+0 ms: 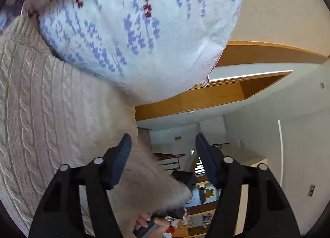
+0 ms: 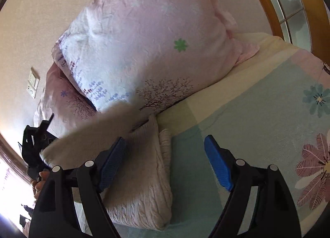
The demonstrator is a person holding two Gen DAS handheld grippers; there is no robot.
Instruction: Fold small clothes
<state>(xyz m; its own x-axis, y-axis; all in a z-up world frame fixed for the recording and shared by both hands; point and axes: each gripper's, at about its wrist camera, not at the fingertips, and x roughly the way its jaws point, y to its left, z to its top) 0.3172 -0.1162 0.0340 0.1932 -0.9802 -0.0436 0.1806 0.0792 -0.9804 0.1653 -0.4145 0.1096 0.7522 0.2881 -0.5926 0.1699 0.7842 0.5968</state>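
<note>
A cream cable-knit sweater (image 2: 142, 178) lies partly folded on the bed, its body doubled over. One sleeve (image 2: 99, 130) is lifted off to the left and looks blurred. The sweater fills the left of the left wrist view (image 1: 51, 118). My left gripper (image 1: 163, 155) is open, its left finger over the knit. My right gripper (image 2: 165, 155) is open above the sweater's right edge, holding nothing. The other gripper (image 2: 35, 145) shows at the sleeve's far end; whether it holds the sleeve cannot be told.
A big floral pillow (image 2: 144, 52) lies just beyond the sweater, also in the left wrist view (image 1: 134, 32). The flowered bedsheet (image 2: 268, 118) spreads to the right. A wooden frame (image 1: 206, 95) and a room lie beyond the bed.
</note>
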